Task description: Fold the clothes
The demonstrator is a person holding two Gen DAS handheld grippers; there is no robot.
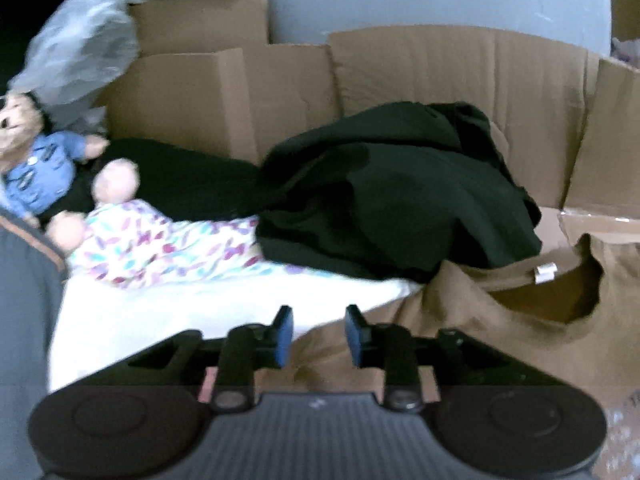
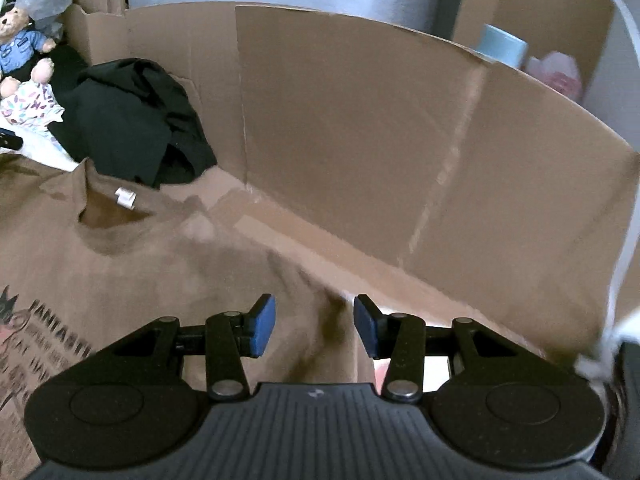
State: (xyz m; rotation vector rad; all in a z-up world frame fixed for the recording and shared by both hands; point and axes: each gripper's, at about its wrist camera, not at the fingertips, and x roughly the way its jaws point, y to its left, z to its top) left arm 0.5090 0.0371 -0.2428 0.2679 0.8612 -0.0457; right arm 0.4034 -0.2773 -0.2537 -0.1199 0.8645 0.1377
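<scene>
A brown T-shirt lies spread out front side up, with dark print on its chest and a white label inside the collar. My left gripper hovers over the shirt's left edge where it meets the white sheet; its blue pads stand apart with nothing pressed between them. My right gripper hangs over the shirt's right sleeve edge, also open, with fabric seen below the gap but not pinched. A crumpled black garment is heaped behind the collar.
Cardboard walls ring the work area at the back and right. A teddy bear in a blue shirt and a white patterned garment lie at the far left. A white sheet covers the surface on the left.
</scene>
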